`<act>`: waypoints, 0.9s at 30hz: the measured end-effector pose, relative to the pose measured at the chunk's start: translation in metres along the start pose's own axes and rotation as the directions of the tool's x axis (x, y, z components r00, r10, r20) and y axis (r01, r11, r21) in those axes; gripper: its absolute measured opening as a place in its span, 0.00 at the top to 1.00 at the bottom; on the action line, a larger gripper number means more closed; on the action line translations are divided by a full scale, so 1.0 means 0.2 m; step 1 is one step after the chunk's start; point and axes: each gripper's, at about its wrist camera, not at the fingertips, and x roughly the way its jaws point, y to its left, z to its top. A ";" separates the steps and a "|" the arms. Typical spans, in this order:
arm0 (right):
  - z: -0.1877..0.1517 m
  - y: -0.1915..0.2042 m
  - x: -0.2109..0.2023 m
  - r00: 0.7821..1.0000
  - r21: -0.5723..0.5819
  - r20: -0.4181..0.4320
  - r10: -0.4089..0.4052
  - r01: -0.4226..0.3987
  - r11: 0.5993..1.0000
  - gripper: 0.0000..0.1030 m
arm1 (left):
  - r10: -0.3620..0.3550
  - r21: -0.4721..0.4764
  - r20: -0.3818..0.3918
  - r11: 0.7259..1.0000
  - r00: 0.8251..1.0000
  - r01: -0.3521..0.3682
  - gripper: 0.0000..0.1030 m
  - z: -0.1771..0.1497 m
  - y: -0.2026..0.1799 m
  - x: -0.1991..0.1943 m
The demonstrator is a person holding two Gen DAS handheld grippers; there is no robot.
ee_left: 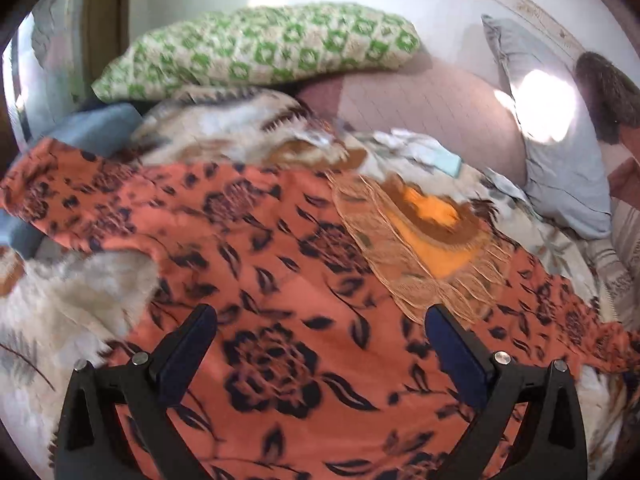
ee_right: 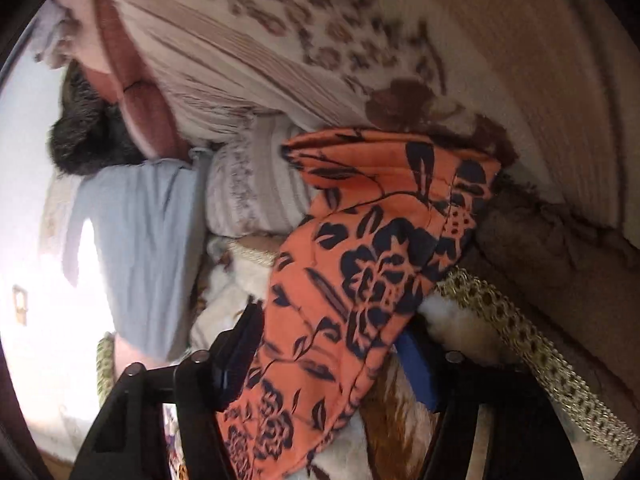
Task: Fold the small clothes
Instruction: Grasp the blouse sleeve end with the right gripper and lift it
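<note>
Orange floral garment (ee_left: 280,264) is seen spread across the patterned bedding (ee_left: 80,304), running from near to far-left, with a fringed tan-orange cloth (ee_left: 424,240) lying over its far-right part. Fabric is judged thin, light, very soft and limp; sagging and slipping are expected, so hold is best taken at a hem edge or corner, pinched through both layers.

Left gripper (ee_left: 320,336) is held low over the garment's near middle, pointed forward and slightly down; its fingers are spread wide, nothing is held.

Right gripper (ee_right: 332,352) is rolled sideways, pointed toward the pillows; a bunched strip of the garment (ee_right: 360,272) passes between its fingers, which look parted. Whether the cloth is actually pinched cannot be told. A green patterned pillow (ee_left: 264,48) and grey pillow (ee_left: 560,160) are noted far.
</note>
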 end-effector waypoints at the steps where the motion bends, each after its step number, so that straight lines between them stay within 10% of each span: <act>1: 0.01 0.00 0.03 1.000 0.006 0.000 -0.022 0.022 1.000 0.68 | 0.029 0.013 0.021 0.999 0.999 -0.029 0.00 0.01 0.01 -0.01; 3: 0.02 0.01 0.04 0.999 0.012 0.021 -0.039 0.039 0.999 0.90 | 0.071 0.022 0.045 0.997 0.996 -0.072 0.00 0.03 0.06 -0.02; 9: -0.08 0.28 -0.18 0.990 -0.155 0.130 0.058 -0.037 0.987 0.93 | 0.130 -0.016 0.095 0.992 0.987 -0.129 0.00 0.04 0.24 -0.06; 16: -0.56 0.97 -0.31 0.966 -0.404 -0.027 0.255 -0.244 0.881 0.93 | 0.206 -0.072 0.072 0.977 0.976 -0.201 0.00 0.09 0.42 -0.07; 27: -2.03 1.77 -0.02 0.789 -0.445 -0.506 0.349 -0.585 0.678 0.93 | 0.383 -0.206 0.096 0.911 0.919 -0.358 0.00 0.15 0.88 -0.13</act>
